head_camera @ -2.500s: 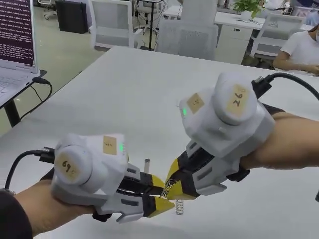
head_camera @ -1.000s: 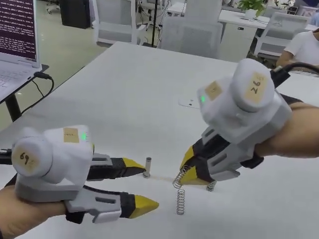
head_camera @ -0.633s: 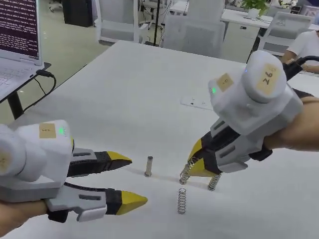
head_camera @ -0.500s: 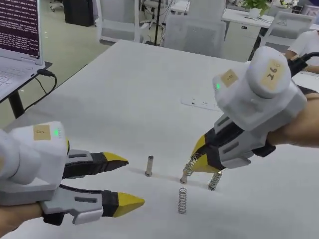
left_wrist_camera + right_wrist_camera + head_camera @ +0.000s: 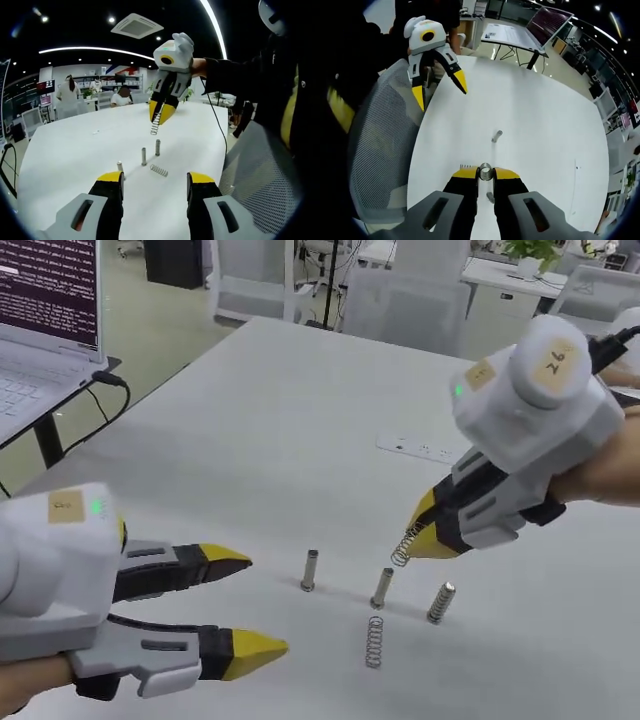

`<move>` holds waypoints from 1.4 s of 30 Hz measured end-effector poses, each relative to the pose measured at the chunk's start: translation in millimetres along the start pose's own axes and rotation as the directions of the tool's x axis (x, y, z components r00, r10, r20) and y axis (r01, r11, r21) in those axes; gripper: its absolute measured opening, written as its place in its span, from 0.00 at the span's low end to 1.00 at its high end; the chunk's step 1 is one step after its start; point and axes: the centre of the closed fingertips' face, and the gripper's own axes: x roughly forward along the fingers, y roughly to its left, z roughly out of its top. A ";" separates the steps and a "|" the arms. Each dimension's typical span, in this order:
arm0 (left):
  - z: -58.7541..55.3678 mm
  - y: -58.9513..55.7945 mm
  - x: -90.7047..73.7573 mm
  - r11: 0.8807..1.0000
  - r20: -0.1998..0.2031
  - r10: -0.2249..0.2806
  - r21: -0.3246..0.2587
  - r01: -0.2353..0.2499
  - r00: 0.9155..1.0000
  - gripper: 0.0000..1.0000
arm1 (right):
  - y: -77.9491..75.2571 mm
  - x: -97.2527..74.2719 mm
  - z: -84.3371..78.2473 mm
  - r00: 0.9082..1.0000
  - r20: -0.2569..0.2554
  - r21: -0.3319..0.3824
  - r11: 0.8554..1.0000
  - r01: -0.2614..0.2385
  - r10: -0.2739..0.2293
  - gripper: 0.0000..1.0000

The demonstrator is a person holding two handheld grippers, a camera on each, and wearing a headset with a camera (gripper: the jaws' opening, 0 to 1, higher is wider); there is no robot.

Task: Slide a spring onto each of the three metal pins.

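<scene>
The right claw (image 5: 425, 538) hangs clenched on a spring (image 5: 404, 544), just above the middle pin (image 5: 382, 587). The left claw (image 5: 262, 604) sits released near the counter's (image 5: 290, 430) near edge. A loose spring (image 5: 374, 641) lies before the pins, and open counter stretches beyond them.
</scene>
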 end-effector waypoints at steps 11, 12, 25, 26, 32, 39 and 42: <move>1.1 -0.5 -4.8 1.000 0.015 0.022 -0.012 -0.022 1.000 0.46 | -16.3 19.6 -10.4 0.999 -0.050 0.015 1.000 -0.014 0.015 0.08; 1.1 -0.6 -5.0 1.000 0.016 0.023 -0.012 -0.023 1.000 0.46 | -16.9 21.4 -11.0 0.998 -0.053 0.016 1.000 -0.018 0.019 0.08; -0.3 -0.1 -9.6 0.999 0.022 0.045 -0.024 -0.044 0.999 0.46 | -24.1 43.9 -26.7 0.993 -0.109 0.026 0.999 -0.043 0.046 0.08; -0.4 0.2 -9.5 0.999 0.021 0.045 -0.024 -0.045 0.999 0.46 | -24.4 44.5 -27.1 0.993 -0.109 0.027 0.999 -0.044 0.046 0.08; -0.9 0.2 -8.3 0.999 0.017 0.040 -0.020 -0.039 0.999 0.45 | -25.7 48.1 -30.1 0.992 -0.119 0.030 0.999 -0.044 0.047 0.08; -1.4 1.9 -6.6 0.999 0.015 0.038 -0.021 -0.037 0.999 0.44 | -23.1 50.3 -29.1 0.992 -0.113 0.034 0.998 -0.056 0.059 0.08; -1.4 2.0 -5.7 0.999 0.014 0.036 -0.020 -0.035 0.999 0.44 | -23.2 51.6 -29.6 0.992 -0.116 0.034 0.998 -0.056 0.060 0.08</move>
